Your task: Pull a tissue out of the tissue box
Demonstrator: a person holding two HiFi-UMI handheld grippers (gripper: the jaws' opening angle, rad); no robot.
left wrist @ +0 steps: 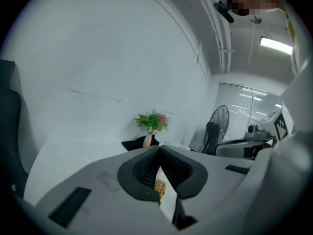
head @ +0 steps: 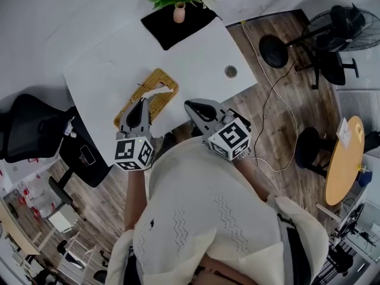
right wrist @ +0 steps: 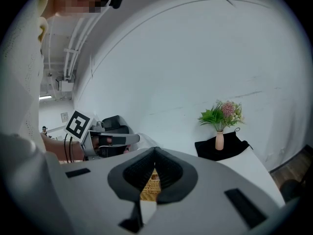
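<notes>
Head view: stands at the near edge of a white table [head: 196, 58], a gripper in each hand. Holds the left gripper [head: 142, 103] over the near part of the wicker box [head: 161, 104], tips pressed together on nothing, just beside the tissue [head: 157, 91] poking up from the slot. Holds the right gripper [head: 189, 104] just right of the box at the table's edge, tips likewise closed and empty. Farther back, well apart from the box: a black cloth [head: 178, 28] under a vase [head: 179, 13] of flowers.

Left gripper view: looks along jaws that meet at the tips with nothing between. Catches a sliver of box weave [left wrist: 160, 187] through the gap below them, the vase [left wrist: 146, 141] beyond, a fan [left wrist: 217, 126] at right.

Right gripper view: shows the same closed pinch, nothing held. Frames the weave [right wrist: 150, 184] under the tips, the other gripper at left, the vase [right wrist: 219, 141] on its cloth at right.
</notes>
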